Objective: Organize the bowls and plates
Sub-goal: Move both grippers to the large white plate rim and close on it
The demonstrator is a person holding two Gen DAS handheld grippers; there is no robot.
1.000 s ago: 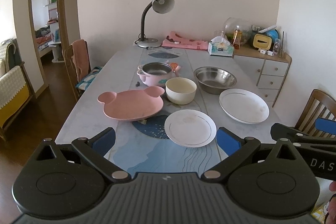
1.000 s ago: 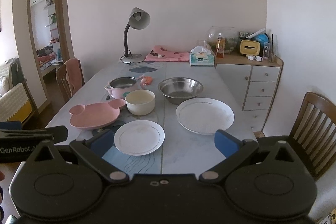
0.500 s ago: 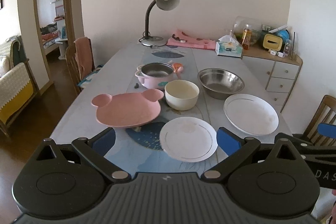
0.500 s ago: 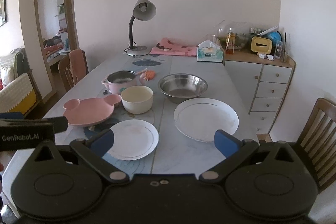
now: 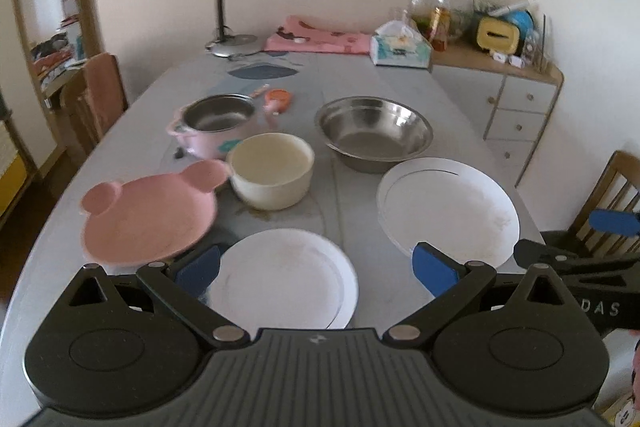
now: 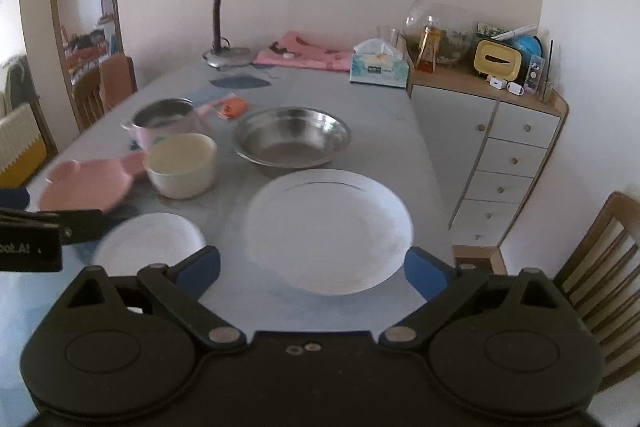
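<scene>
Moved: both grippers nearer the dishes | left gripper (image 5: 316, 267) wide open, empty, over small white plate (image 5: 280, 279), lower centre | right gripper (image 6: 312, 267) likewise, over large white plate (image 6: 328, 227) | step: approach, probably | next: you close on a rim.

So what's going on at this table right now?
Nothing is picked up yet. Both grippers are open and hover at the near edge: the left gripper over the small white plate, the right gripper at the big white plate. The pink plate, cream bowl, steel bowl and pink pot sit apart, unstacked.
</scene>
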